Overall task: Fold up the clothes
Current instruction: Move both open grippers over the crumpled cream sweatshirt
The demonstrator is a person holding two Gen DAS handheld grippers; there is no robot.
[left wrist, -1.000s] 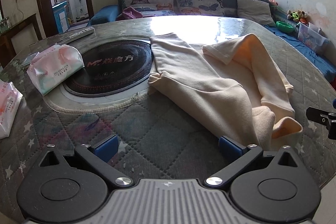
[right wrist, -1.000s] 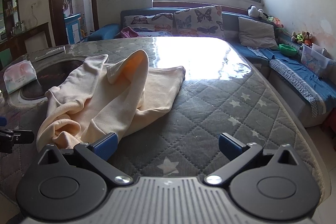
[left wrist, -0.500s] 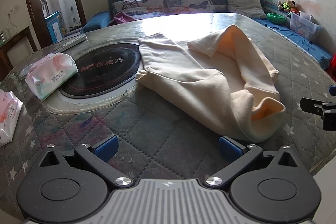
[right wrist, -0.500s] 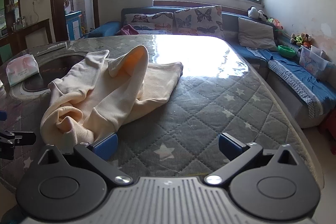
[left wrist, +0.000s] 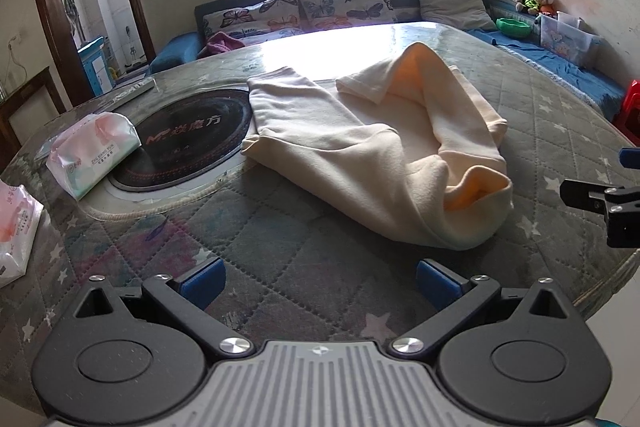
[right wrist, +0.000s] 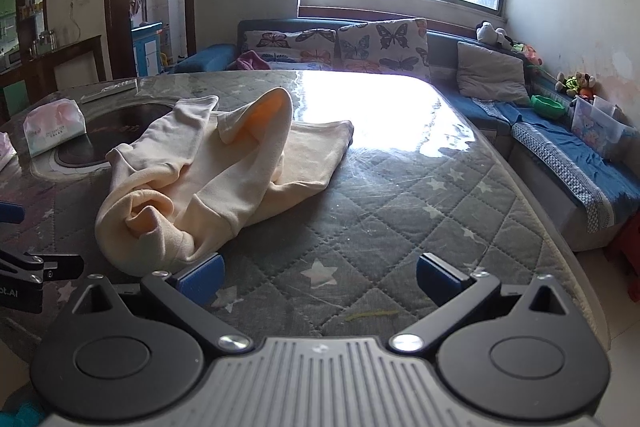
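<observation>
A cream garment (left wrist: 372,151) lies crumpled on the grey quilted table (left wrist: 280,255), partly over the black round hob. It also shows in the right wrist view (right wrist: 208,171), bunched at its near end. My left gripper (left wrist: 318,277) is open and empty, low over the table in front of the garment's near edge. My right gripper (right wrist: 318,275) is open and empty; its left fingertip (right wrist: 200,277) sits right by the bunched near end. The right gripper's tip shows at the right edge of the left wrist view (left wrist: 600,199).
A black round hob (left wrist: 180,139) is set in the table. Two tissue packs (left wrist: 92,151) (left wrist: 16,227) lie at the left. A remote (left wrist: 132,91) lies behind the hob. A sofa with butterfly cushions (left wrist: 320,3) stands behind. The table's near edge (left wrist: 608,275) curves right.
Both grippers have pulled back toward the table's near edge and risen slightly. The garment's near end now lies dropped in a bunch on the table.
</observation>
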